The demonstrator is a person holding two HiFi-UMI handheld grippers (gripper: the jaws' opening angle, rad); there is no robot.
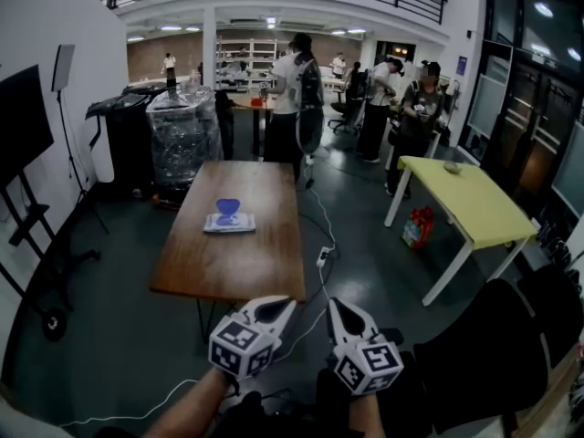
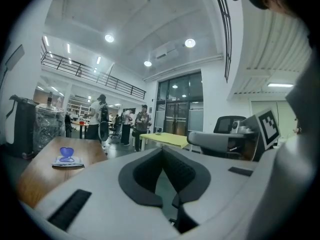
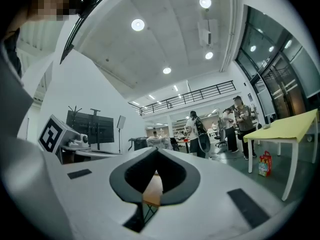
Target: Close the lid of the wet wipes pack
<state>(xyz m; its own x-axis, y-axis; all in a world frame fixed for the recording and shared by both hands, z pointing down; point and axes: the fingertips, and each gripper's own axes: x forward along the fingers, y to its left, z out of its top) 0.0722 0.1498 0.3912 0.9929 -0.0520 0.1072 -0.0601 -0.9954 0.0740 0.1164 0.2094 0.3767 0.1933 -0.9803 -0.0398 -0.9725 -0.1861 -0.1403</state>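
Evidently pre-approach: left gripper (image 1: 277,307) and right gripper (image 1: 337,308) closed, empty; wet wipes pack (image 1: 229,223) well beyond their tips, so reach forward.

White pack (image 1: 230,225), blue lid (image 1: 227,209), brown table (image 1: 239,267), yellow table (image 1: 474,206), white left gripper (image 1: 276,308) and right gripper (image 1: 341,312), black-and-white square markers (image 1: 239,347).

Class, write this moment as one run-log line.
left tool shut, empty | right tool shut, empty | pack on table, lid open | both short of table
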